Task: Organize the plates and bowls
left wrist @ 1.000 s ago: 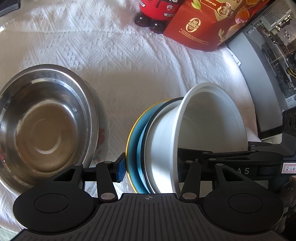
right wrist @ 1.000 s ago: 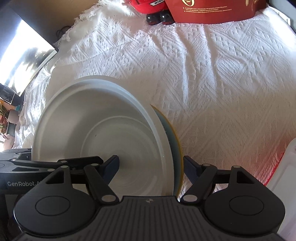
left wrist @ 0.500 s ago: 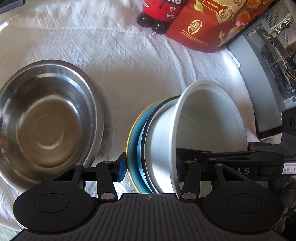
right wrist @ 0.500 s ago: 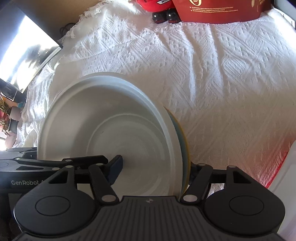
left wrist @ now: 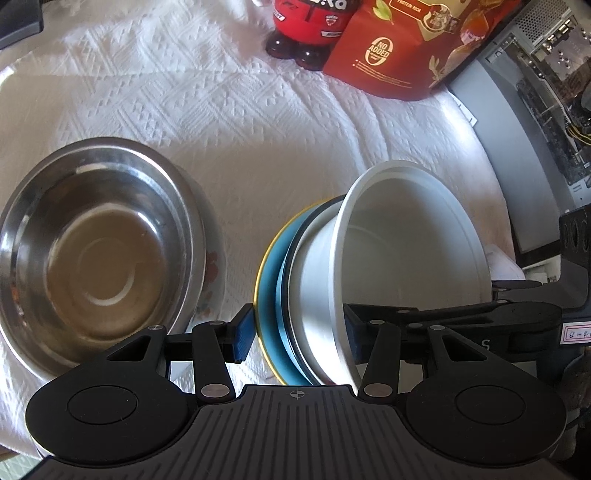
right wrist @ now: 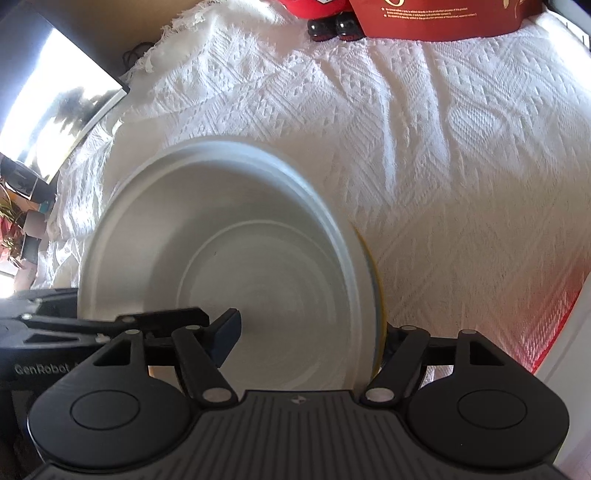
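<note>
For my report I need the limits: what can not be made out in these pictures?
- Plate under the steel bowl: left wrist view, the bowl covers all but a sliver.
- Right tongs, jaws just opening with the white bowl between them: right wrist view, the yellow-rimmed plate hides the far finger, so the grip is unclear.
- Red bottle: both views, cut by the top edge.

Sunlit table under a white woven cloth (right wrist: 424,155).
A red pouch (left wrist: 399,48) and a red bottle (left wrist: 306,29) stand at its far edge; an open computer case (left wrist: 546,110) sits beside.
</note>
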The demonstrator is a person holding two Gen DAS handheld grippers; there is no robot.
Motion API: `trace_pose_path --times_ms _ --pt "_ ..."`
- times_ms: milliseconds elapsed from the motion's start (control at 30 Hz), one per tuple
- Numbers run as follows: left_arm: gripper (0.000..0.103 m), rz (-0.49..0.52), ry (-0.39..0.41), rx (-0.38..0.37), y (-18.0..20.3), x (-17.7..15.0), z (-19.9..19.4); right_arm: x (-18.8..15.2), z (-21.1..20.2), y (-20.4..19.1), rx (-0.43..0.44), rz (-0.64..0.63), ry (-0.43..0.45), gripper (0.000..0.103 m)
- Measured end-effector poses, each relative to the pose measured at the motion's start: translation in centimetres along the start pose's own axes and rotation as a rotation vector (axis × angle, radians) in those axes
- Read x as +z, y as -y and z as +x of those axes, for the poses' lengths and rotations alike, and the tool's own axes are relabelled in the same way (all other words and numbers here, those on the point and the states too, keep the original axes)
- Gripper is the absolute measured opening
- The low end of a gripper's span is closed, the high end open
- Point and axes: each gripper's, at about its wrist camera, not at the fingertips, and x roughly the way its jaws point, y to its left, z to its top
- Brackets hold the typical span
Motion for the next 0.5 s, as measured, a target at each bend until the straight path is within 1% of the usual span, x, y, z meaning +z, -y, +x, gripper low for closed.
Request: trace_pose_path --times_ms 233,500 --pt "0.051 0.022 -0.006 -0.008 -0.01 0.15 0.16 -0.18 -0.04 0.08 0.012 0.012 0.005 0.073" --pt "0.051 0.016 -0.001 -0.01 -0.01 0.02 0.1 -0.36 -0.16 0.24 0.024 0.027 0.014 0.073"
